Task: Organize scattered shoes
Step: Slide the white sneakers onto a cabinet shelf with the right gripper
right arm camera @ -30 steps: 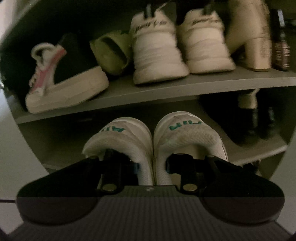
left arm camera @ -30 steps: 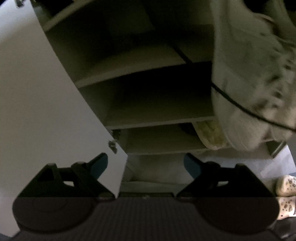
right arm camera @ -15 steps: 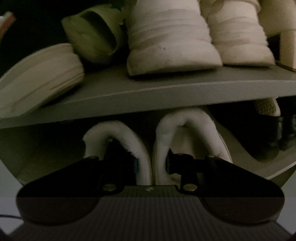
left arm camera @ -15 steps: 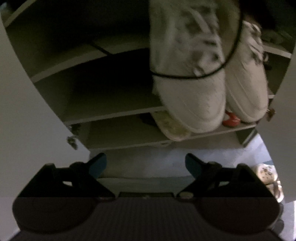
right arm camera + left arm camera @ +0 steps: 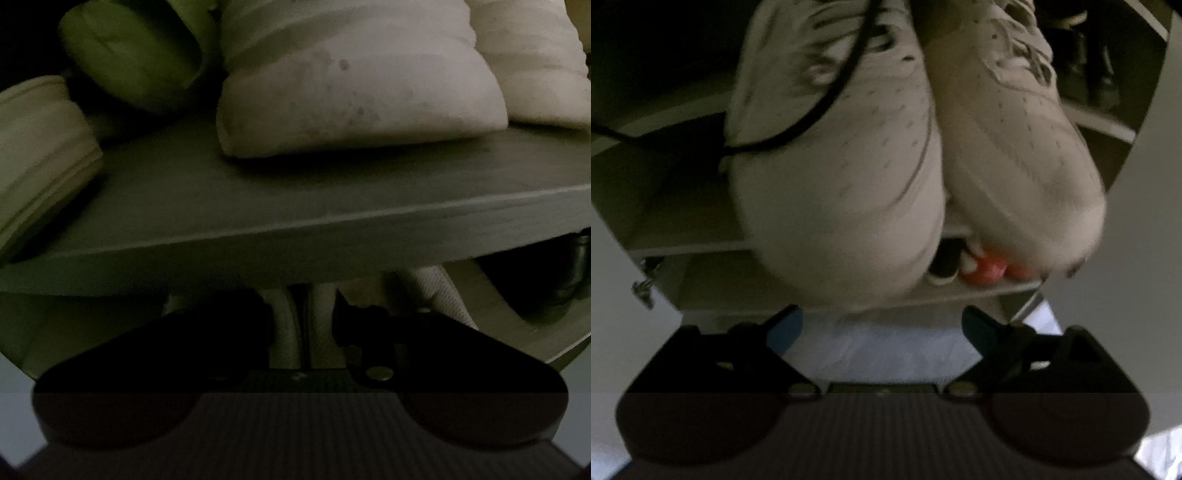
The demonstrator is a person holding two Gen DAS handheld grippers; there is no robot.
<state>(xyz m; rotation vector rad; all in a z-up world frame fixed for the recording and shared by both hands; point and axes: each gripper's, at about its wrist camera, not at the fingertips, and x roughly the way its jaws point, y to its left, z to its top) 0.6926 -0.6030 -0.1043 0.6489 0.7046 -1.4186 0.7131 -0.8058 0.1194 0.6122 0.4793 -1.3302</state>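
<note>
white sneakers (image 5: 303, 325) pinched under shelf edge (image 5: 295, 254)

left hand-held gripper (image 5: 882, 328): jaws wide apart (nothing between) | right hand-held gripper (image 5: 303, 321): jaws narrowed, clamping

The pair of white sneakers (image 5: 916, 155) fills most of the opening in front of the shoe cabinet (image 5: 701, 266), toes down; a black cable (image 5: 812, 114) crosses the left shoe. Open room remains left of the pair, between the shelves. Above, the upper shelf (image 5: 295, 206) is crowded with white trainers (image 5: 354, 92) and a green sandal (image 5: 133, 59).
</note>
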